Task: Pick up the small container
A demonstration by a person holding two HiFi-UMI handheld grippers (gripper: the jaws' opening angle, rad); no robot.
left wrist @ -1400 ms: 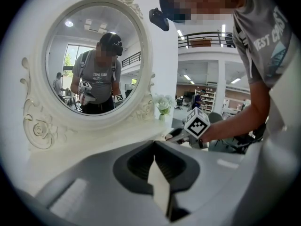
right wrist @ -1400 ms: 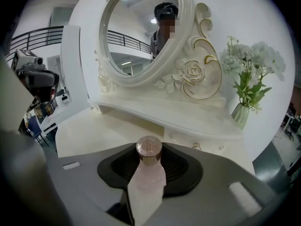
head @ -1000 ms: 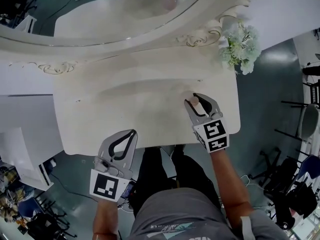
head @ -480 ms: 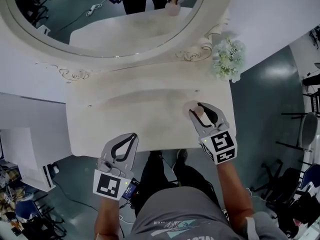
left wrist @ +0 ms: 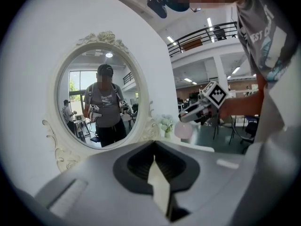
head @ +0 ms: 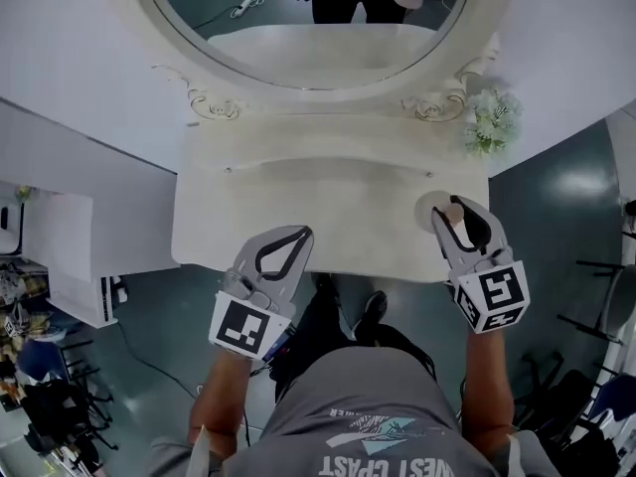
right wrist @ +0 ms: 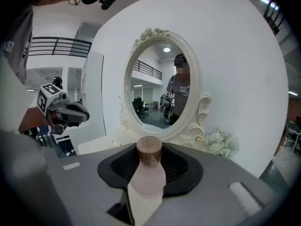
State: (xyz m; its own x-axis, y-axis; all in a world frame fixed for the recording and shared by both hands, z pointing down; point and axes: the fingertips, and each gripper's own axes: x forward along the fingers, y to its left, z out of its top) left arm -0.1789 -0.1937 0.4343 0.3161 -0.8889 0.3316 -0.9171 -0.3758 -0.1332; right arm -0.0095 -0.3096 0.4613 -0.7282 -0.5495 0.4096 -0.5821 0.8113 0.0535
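Now the right tongs (right wrist: 146,187) pinch a small pale-pink container (right wrist: 148,171) with a brown wooden cap.
The left tongs (left wrist: 158,180) press together, empty. The container hangs over the white desk's (head: 328,207) right front. Probably light, rigid, slippery: hold mid-body, below the cap.

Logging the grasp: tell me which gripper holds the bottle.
The right gripper: a pink, brown-capped bottle is clamped between its jaws. The left gripper is shut, empty.

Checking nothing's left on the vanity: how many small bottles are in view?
1: a pink bottle with a brown cap, clamped in the right hand-held gripper over the dressing table's right front corner. The mirror shows only its reflection.
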